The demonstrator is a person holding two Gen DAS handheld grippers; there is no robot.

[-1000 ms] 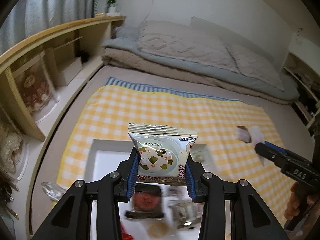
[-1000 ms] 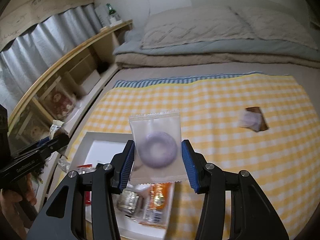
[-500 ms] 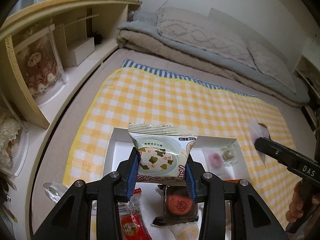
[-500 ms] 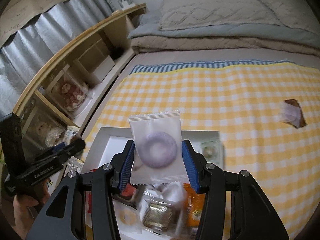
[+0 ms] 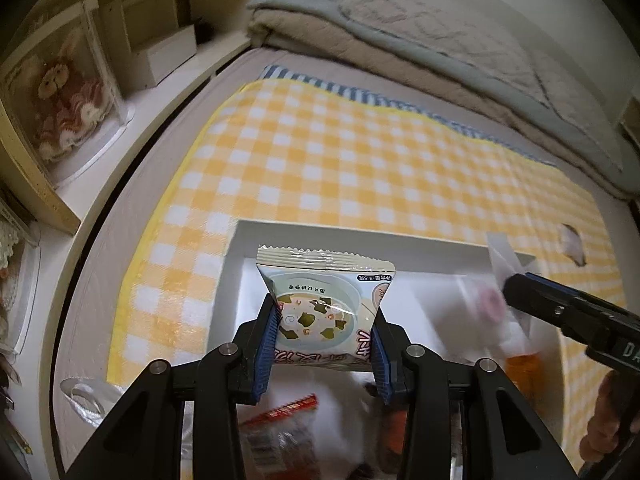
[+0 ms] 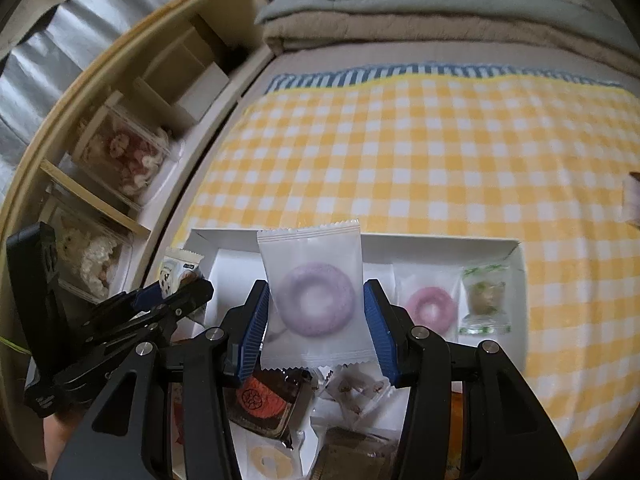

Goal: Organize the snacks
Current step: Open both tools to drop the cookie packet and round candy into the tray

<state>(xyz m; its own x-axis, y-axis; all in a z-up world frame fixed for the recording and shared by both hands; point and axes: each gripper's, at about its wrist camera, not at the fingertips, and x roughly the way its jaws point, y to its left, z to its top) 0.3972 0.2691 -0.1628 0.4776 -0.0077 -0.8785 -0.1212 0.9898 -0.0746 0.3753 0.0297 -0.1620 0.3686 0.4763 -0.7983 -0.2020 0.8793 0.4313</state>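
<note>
A soup packet (image 5: 326, 312) with a bowl printed on it is clamped between the blue pads of the left gripper (image 5: 325, 346). The packet is held upright, with its crimped top edge pointing away from the camera, above the near left part of a white tray (image 5: 360, 236). The tray lies on a yellow checked cloth (image 5: 360, 152), which is spread over a bed.

The right gripper (image 6: 316, 330) is closed on a frosted white packet (image 6: 314, 296) in which a purple ring-shaped snack is seen. This packet is also held upright, over the middle of the tray (image 6: 440, 242).

Inside the tray, near its far right corner, a packet with a pink ring snack (image 6: 430, 306) is laid, and just beside it a clear packet with green print (image 6: 484, 300). Closer to the camera, partly hidden behind the fingers, a dark packet with an orange round mark (image 6: 262, 400) and several other small packets are found. A red printed packet (image 5: 280, 420) is seen blurred under the left gripper.

One more small wrapped snack (image 5: 572, 244) is left on the cloth outside the tray, to its right. A wooden shelf (image 6: 120, 92) with a plush toy in a clear box (image 5: 68, 96) stands along the left side of the bed, and folded bedding (image 5: 400, 32) lies at the far end.
</note>
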